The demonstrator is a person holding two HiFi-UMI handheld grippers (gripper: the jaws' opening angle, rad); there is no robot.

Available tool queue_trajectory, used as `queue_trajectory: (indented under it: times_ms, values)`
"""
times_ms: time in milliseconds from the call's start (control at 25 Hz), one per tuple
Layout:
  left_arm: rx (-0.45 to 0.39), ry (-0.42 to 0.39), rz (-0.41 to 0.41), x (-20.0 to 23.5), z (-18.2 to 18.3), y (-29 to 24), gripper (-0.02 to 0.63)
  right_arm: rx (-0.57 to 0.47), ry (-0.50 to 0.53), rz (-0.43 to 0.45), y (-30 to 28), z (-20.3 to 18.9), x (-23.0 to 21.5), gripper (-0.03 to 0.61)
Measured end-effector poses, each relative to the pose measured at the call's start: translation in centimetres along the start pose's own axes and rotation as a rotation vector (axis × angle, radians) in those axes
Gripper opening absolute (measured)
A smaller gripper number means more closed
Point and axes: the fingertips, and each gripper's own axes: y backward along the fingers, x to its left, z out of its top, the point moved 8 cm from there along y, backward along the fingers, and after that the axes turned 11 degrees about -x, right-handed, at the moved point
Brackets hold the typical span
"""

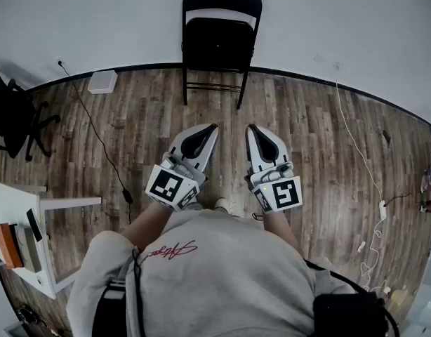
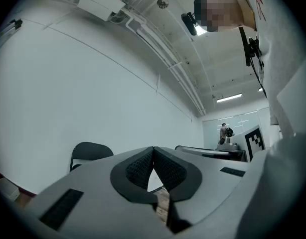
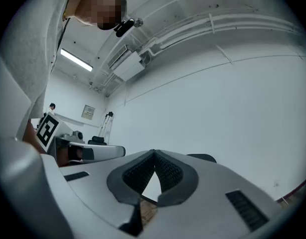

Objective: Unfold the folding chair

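Folding chair (image 1: 219, 41) against wall (image 1: 342, 20), well ahead. Left hand-held gripper (image 1: 210, 130) and right hand-held gripper (image 1: 253, 130): jaws together, empty. Risks: unopened jaws nudge frame; chair slides on wood floor (image 1: 307, 139), topples.

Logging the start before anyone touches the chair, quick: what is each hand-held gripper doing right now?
Left hand-held gripper: closed, holding nothing.
Right hand-held gripper: closed, holding nothing.

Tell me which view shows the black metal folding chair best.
Head view: the whole black metal folding chair stands by the wall. The left gripper view catches only its backrest; the right gripper view, a dark sliver.
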Motion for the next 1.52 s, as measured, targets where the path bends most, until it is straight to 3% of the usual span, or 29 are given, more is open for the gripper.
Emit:
queue_trajectory:
  times_ms: [840,1240,1520]
  values:
    - [0.006,-0.013,-0.019,0.2,-0.8,-0.8,0.009,0.000,-0.023,-0.037,0.2,-0.5,-1.1,0.017]
    - [-0.009,-0.005,0.019,-1.1,-2.0,-2.7,0.009,0.027,-0.010,0.032,0.5,-0.8,-2.9,0.015]
    - [-0.017,0.013,0.084,-1.9,-3.6,-4.7,0.009,0.048,-0.024,0.032,1.0,-1.6,-6.7,0.015]
